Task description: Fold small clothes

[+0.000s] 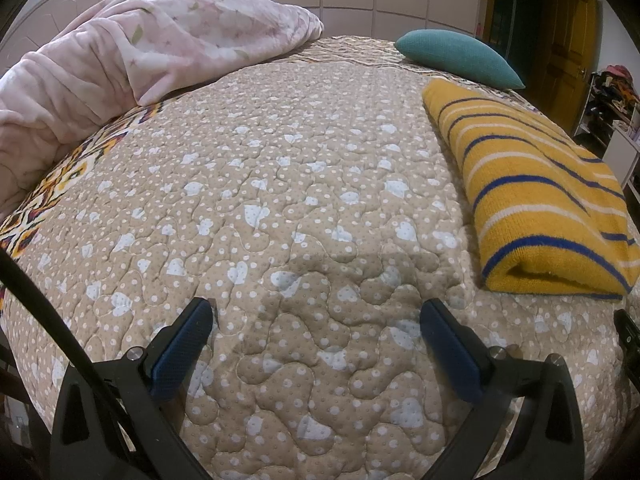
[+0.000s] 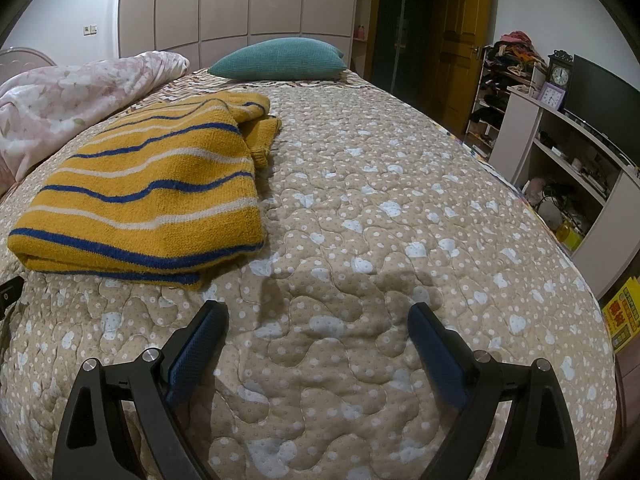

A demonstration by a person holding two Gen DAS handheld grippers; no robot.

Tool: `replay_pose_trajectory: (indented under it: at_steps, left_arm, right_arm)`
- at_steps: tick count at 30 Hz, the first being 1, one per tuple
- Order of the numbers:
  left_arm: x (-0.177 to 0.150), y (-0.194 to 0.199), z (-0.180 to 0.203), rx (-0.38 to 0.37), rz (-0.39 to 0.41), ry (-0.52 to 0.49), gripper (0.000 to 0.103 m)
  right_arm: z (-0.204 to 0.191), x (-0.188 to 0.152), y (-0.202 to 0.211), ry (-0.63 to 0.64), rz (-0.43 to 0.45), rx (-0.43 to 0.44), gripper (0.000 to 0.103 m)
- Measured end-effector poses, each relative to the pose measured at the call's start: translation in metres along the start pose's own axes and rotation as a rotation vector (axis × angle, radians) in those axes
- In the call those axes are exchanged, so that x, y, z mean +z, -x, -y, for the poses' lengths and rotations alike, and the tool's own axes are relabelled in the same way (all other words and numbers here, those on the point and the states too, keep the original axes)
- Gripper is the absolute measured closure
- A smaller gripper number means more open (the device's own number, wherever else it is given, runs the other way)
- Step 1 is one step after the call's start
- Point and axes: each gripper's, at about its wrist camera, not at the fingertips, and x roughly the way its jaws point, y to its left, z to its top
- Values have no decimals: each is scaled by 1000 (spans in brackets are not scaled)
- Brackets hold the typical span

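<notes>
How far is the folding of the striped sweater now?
Done: the yellow striped sweater lies folded in a compact stack on the quilted bedspread. In hand: nothing; the left claw and right claw are open, off the sweater. Left: one cuff sticks out at the far end.

text: none legible — yellow box [image 2: 622,316] | print unreadable
</notes>
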Motion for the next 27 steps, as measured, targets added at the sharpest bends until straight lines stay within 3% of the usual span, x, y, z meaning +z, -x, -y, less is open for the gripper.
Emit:
replay_pose_trajectory:
  at_steps: [27]
  left_arm:
    - [-2,0,1,1,1,2,0]
  right_arm:
    - [0,-1,1,0,2,-3,8]
